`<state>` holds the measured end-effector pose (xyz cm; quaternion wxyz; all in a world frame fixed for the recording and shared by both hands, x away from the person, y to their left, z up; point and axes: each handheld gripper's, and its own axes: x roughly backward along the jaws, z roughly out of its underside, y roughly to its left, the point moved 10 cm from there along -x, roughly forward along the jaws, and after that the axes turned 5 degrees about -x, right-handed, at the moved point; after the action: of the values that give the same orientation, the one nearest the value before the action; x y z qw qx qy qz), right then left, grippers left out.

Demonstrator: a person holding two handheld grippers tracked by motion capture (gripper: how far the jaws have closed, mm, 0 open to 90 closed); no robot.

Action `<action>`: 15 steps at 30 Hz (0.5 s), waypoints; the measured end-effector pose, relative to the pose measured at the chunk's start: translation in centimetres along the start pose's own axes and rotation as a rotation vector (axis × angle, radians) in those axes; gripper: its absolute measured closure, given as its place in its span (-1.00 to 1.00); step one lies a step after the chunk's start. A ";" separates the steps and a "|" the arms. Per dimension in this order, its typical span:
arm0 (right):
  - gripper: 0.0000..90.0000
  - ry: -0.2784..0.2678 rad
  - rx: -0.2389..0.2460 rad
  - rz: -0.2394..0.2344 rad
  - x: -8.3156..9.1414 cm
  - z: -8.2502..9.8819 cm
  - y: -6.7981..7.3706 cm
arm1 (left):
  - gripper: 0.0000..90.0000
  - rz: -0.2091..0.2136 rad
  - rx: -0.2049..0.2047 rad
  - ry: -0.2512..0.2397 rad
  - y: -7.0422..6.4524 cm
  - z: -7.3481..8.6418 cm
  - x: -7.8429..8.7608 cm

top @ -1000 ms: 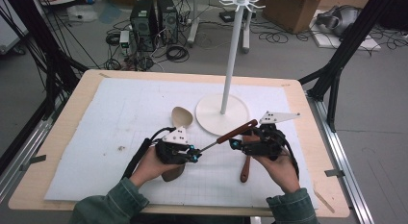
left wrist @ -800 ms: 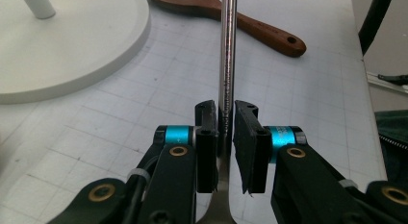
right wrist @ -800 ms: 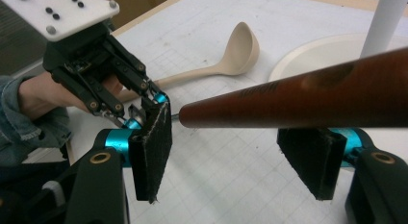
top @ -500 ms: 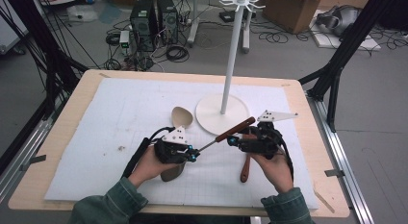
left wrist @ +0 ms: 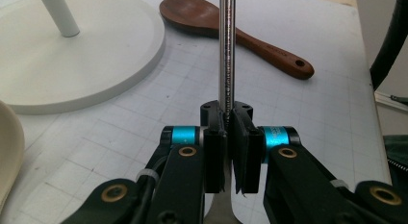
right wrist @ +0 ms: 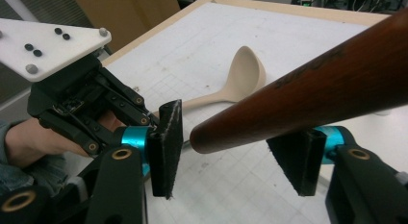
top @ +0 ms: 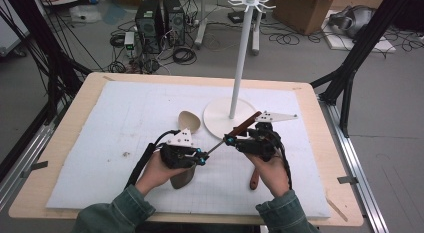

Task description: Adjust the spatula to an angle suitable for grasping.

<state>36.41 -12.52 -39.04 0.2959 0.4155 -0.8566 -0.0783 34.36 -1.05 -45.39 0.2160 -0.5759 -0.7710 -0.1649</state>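
Observation:
My left gripper (top: 202, 157) (left wrist: 226, 119) is shut on the thin metal shaft (left wrist: 226, 51) of a utensil, which points right and away from it. The shaft ends in a dark wooden handle (top: 245, 125) (right wrist: 312, 80). My right gripper (top: 229, 139) (right wrist: 235, 132) faces the left one. Its jaws have just been closing with the handle's end between them; a gap shows on both sides, so its pads (right wrist: 166, 147) do not press on the wood. The utensil's wider end peeks out below the left hand (top: 182, 179).
A beige ladle (top: 189, 121) (right wrist: 245, 72) lies on the white mat beside the left gripper. A dark wooden spoon (left wrist: 240, 34) (top: 254, 182) lies under the right hand. Behind both stands a white rack, its round base (top: 220, 120) (left wrist: 72, 56) carrying a tall pole (top: 240, 63).
The right gripper has slid left toward the left gripper, along the wooden handle, and its jaws have narrowed. The left hand has stayed put.

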 end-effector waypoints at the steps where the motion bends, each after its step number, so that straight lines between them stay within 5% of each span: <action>1: 0.08 -0.005 -0.006 -0.002 -0.2 -0.1 0.1 | 0.86 0.000 0.003 -0.005 0.0 -0.1 0.0; 6: 0.31 -0.014 -0.015 -0.019 -0.8 -0.2 0.5 | 0.86 0.000 0.005 -0.018 0.0 -0.3 0.3; 15: 0.49 -0.033 -0.051 -0.141 -0.8 -1.0 1.7 | 0.67 -0.007 0.003 -0.055 0.2 -0.9 1.7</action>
<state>36.23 -10.66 -37.93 0.2861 0.4657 -0.8277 -0.1274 34.29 -0.03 -43.68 0.1949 -0.5772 -0.7789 -0.1486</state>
